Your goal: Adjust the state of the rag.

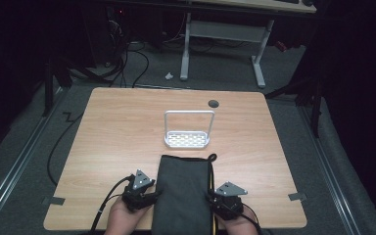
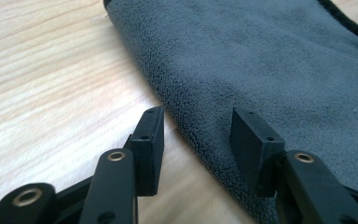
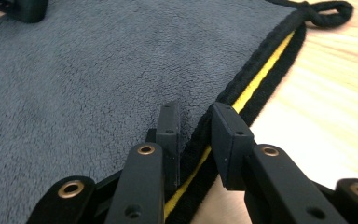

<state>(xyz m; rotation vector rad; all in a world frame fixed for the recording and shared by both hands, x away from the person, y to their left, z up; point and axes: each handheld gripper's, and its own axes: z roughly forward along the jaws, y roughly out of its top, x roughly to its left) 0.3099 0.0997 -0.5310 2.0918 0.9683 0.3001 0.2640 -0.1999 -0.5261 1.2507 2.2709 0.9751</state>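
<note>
The folded dark grey towel (image 1: 183, 193) lies flat on the wooden table (image 1: 127, 127), at the near edge between the person's two hands, with its near end reaching the table edge. Its long axis runs from the person toward the far side, pointing at the white wire rack (image 1: 188, 129) that stands just beyond its far end, apart from it. A small hanging loop (image 3: 328, 11) sits at the far right corner. The left gripper (image 2: 198, 123) is placed at the left folded edge, jaws wide apart and straddling that edge: one jaw rests over bare wood, the other over the cloth, and neither pad presses the fabric. The right gripper (image 3: 193, 126) is placed at the right hemmed edge, where a yellow stripe (image 3: 256, 77) shows between black bindings; its jaws stand narrow with the raised hem between them, but whether the pads actually bite the hem cannot be told. The symmetric placement, one tool on each long edge near the person's end, suggests preparation for a two-handed lift or a further fold, since gripping both edges would keep the cloth level and prevent the layers from sliding apart.
</note>
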